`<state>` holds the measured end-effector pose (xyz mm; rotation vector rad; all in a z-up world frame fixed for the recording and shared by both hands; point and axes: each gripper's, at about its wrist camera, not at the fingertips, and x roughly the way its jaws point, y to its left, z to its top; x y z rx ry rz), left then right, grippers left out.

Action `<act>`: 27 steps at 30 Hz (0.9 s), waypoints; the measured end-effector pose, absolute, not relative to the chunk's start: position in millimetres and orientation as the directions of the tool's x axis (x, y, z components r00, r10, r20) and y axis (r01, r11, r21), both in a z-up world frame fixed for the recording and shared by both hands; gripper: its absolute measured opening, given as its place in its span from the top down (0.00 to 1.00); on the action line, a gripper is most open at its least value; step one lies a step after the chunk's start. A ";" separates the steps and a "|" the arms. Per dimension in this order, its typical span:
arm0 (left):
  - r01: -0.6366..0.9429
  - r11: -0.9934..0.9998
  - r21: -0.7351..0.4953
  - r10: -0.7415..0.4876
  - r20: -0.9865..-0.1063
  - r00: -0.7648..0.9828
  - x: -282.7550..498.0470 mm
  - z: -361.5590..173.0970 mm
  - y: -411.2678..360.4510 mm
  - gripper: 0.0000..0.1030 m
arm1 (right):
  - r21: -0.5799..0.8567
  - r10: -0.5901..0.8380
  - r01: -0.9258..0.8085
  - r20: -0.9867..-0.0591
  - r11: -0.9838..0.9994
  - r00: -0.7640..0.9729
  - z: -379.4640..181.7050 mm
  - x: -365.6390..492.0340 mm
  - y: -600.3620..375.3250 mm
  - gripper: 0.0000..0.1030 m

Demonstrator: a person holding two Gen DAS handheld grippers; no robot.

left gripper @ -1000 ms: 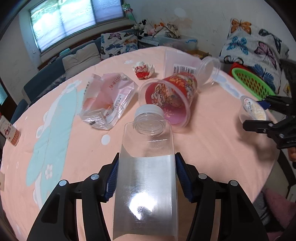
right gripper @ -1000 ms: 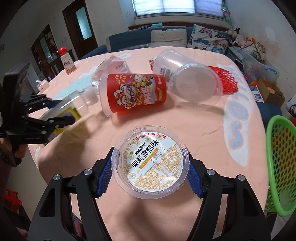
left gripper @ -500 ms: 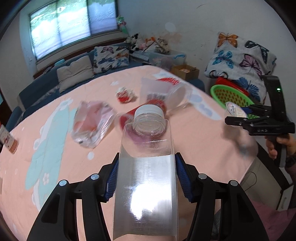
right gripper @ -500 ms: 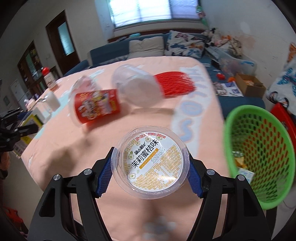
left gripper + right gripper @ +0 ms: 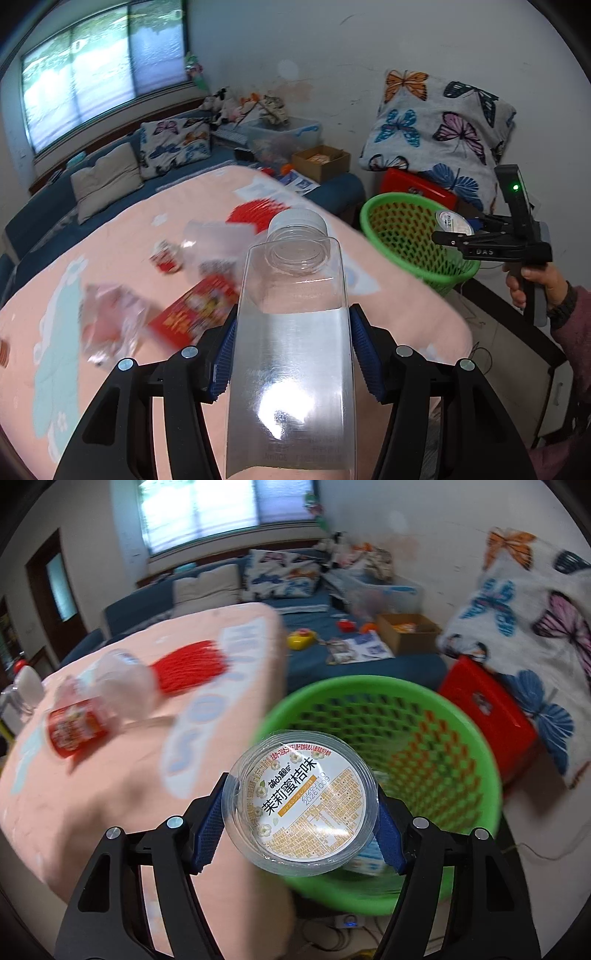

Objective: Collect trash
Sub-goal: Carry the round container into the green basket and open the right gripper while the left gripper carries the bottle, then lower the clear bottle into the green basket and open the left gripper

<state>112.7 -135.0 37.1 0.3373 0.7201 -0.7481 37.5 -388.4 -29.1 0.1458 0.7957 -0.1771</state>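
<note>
My left gripper (image 5: 291,354) is shut on a clear square plastic bottle (image 5: 291,362) with a white cap, held above the pink table's edge. My right gripper (image 5: 301,810) is shut on a round clear jelly cup (image 5: 301,806) with a printed lid, held over the near rim of the green mesh basket (image 5: 424,716). In the left wrist view the basket (image 5: 406,236) stands past the table's right edge, and the right gripper (image 5: 452,230) holds the jelly cup (image 5: 452,221) over it. A red cup (image 5: 74,727), a clear cup (image 5: 125,683) and a crumpled bag (image 5: 107,321) lie on the table.
The pink table (image 5: 110,240) also bears a red net (image 5: 188,664) and a small red wrapper (image 5: 166,254). A red stool (image 5: 487,705) and a butterfly blanket (image 5: 443,125) stand behind the basket. A blue sofa (image 5: 207,602) with cushions runs under the window. A hand (image 5: 535,280) grips the right tool.
Both grippers have swung right, off the table toward the green basket, each still holding its item. The jelly cup now hangs over the basket's rim; the bottle has risen slightly.
</note>
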 end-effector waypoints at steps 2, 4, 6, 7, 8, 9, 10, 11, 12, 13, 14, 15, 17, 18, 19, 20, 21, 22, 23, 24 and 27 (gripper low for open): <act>0.734 0.679 0.027 -0.513 -0.698 0.500 114.5 39.4 -152.8 0.47 | 0.064 -0.127 0.249 -0.723 0.966 0.679 -31.9 34.0 -406.8 0.32; 0.744 0.668 0.029 -0.520 -0.697 0.494 116.0 41.0 -166.3 0.47 | 0.070 -0.142 0.278 -0.725 0.958 0.673 -35.1 32.3 -420.8 0.32; 0.758 0.651 0.029 -0.532 -0.696 0.483 118.1 43.5 -182.4 0.47 | 0.078 -0.151 0.301 -0.729 0.950 0.667 -39.0 31.6 -432.3 0.32; 0.764 0.645 0.029 -0.536 -0.695 0.479 118.5 44.7 -189.1 0.47 | 0.077 -0.158 0.310 -0.730 0.948 0.665 -40.6 30.7 -436.8 0.32; 0.770 0.638 0.029 -0.541 -0.694 0.475 118.7 45.6 -195.5 0.47 | 0.075 -0.165 0.318 -0.731 0.945 0.662 -41.9 30.7 -439.7 0.32; 0.777 0.629 0.030 -0.547 -0.693 0.470 119.7 47.1 -205.1 0.47 | 0.075 -0.169 0.325 -0.734 0.943 0.658 -43.7 31.7 -442.4 0.31; 0.780 0.625 0.028 -0.551 -0.692 0.466 118.9 47.4 -210.1 0.47 | 0.078 -0.171 0.333 -0.735 0.940 0.656 -45.5 31.6 -446.2 0.31; 0.788 0.616 0.025 -0.558 -0.692 0.458 119.8 48.4 -218.2 0.47 | 0.084 -0.170 0.338 -0.736 0.937 0.655 -46.9 31.6 -449.9 0.31; 0.793 0.609 0.025 -0.563 -0.691 0.453 120.0 48.8 -225.1 0.47 | 0.086 -0.172 0.343 -0.737 0.935 0.654 -47.9 31.1 -452.1 0.29; 0.797 0.604 0.025 -0.566 -0.691 0.450 119.6 48.7 -228.4 0.47 | 0.087 -0.174 0.347 -0.737 0.934 0.653 -48.5 30.5 -454.9 0.27; 0.803 0.596 0.027 -0.569 -0.691 0.446 120.0 48.7 -236.4 0.47 | 0.088 -0.177 0.351 -0.736 0.932 0.654 -48.3 30.2 -456.9 0.27; 0.806 0.592 0.029 -0.570 -0.692 0.443 120.7 48.9 -241.2 0.47 | 0.089 -0.181 0.357 -0.733 0.930 0.655 -47.9 28.2 -459.1 0.26; 0.814 0.580 0.026 -0.576 -0.694 0.432 121.5 48.1 -252.6 0.47 | 0.094 -0.183 0.362 -0.730 0.927 0.659 -47.1 26.1 -463.3 0.25; 0.820 0.572 0.028 -0.578 -0.696 0.427 122.1 47.5 -260.8 0.47 | 0.095 -0.184 0.364 -0.729 0.927 0.660 -46.3 25.1 -463.9 0.25; 0.823 0.566 0.032 -0.578 -0.697 0.424 122.5 47.2 -268.4 0.47 | 0.098 -0.183 0.365 -0.727 0.926 0.661 -45.6 23.4 -465.0 0.25; 0.829 0.558 0.034 -0.580 -0.698 0.419 123.2 46.4 -277.3 0.47 | 0.103 -0.183 0.366 -0.725 0.925 0.664 -44.6 20.3 -465.9 0.25; 0.833 0.552 0.032 -0.584 -0.699 0.414 124.2 45.7 -282.5 0.47 | 0.103 -0.183 0.366 -0.723 0.925 0.666 -43.4 18.3 -466.5 0.25; 0.837 0.546 0.028 -0.587 -0.700 0.406 125.2 44.8 -289.4 0.47 | 0.102 -0.186 0.367 -0.719 0.925 0.669 -42.1 15.3 -466.6 0.24; 0.841 0.540 0.024 -0.589 -0.703 0.398 125.6 44.0 -296.5 0.47 | 0.100 -0.191 0.368 -0.715 0.924 0.673 -39.9 10.7 -466.6 0.24; 0.847 0.531 0.020 -0.593 -0.705 0.388 126.2 42.4 -304.6 0.47 | 0.100 -0.193 0.369 -0.712 0.924 0.676 -38.2 7.7 -467.4 0.23; 0.860 0.511 0.014 -0.595 -0.716 0.365 127.2 35.8 -326.6 0.47 | 0.097 -0.203 0.372 -0.700 0.923 0.685 -33.1 -4.6 -468.0 0.22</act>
